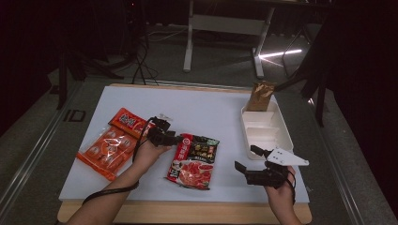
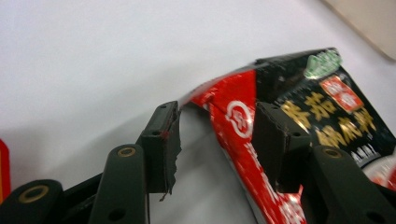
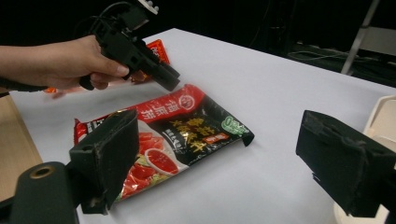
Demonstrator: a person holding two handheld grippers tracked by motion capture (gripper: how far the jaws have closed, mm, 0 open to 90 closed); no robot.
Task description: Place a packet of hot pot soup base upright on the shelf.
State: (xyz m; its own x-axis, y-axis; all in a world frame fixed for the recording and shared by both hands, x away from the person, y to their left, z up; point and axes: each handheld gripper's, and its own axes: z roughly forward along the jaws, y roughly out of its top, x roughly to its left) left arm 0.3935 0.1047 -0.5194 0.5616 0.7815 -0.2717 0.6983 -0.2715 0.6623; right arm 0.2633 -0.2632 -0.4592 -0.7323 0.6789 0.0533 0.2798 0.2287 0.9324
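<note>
A red and black sauce packet (image 1: pixel 195 159) lies flat near the middle of the white table (image 1: pixel 206 103). My left gripper (image 1: pixel 177 139) hovers at the packet's upper left corner. In the left gripper view its jaws stand apart with that corner (image 2: pixel 233 116) between them. The corner lies against the right pad (image 2: pixel 273 144), and a gap shows beside the left pad, so the left gripper (image 2: pixel 217 126) is open. My right gripper (image 1: pixel 247 158) is held to the right of the packet, wide open and empty (image 3: pixel 224 140), facing the packet (image 3: pixel 187 126) and the left gripper (image 3: pixel 168 79).
Two orange packets (image 1: pixel 110 147) (image 1: pixel 129 121) lie at the left. A white compartment tray (image 1: pixel 279 136) stands at the right with a brown pouch (image 1: pixel 260 96) upright at its far end. The table's wooden front edge (image 1: pixel 187 211) runs along the bottom.
</note>
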